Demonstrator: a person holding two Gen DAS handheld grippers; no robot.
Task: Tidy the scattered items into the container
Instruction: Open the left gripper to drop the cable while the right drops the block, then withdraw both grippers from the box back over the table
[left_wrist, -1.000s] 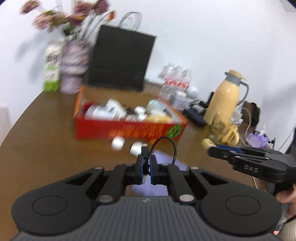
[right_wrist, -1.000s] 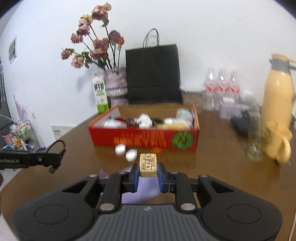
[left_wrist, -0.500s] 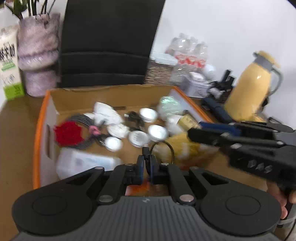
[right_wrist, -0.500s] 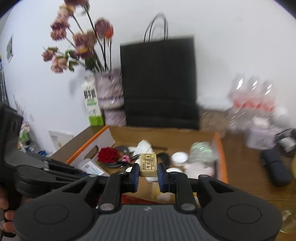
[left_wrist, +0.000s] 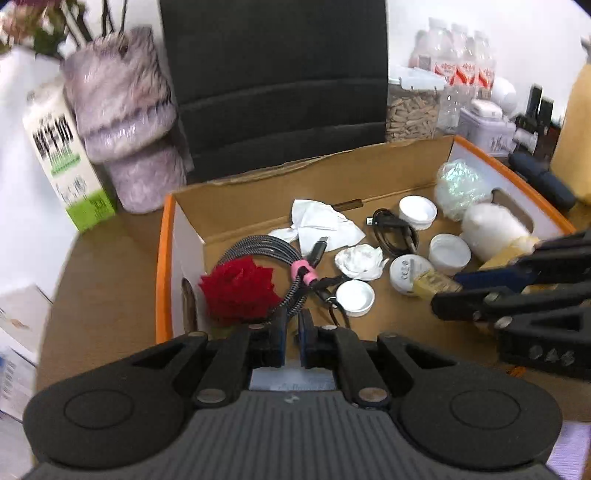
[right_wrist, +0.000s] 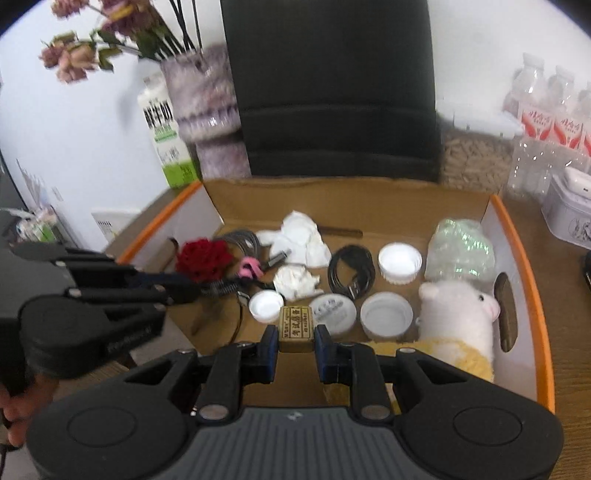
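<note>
Most clutter already lies in the box; the right gripper clamps an eraser over its 6 o'clock edge, the left gripper is nearly closed on a thin cable, and both are unreleased.

In front of you the box sits on the surface, bag behind it, carton far left, bottles far right.

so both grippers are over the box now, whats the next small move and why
Probably open the right gripper and drop the tan eraser block. It is pinched between the jaws above the cardboard box, over the white caps. The left gripper, shut on a thin black cable, could release likewise.
</note>
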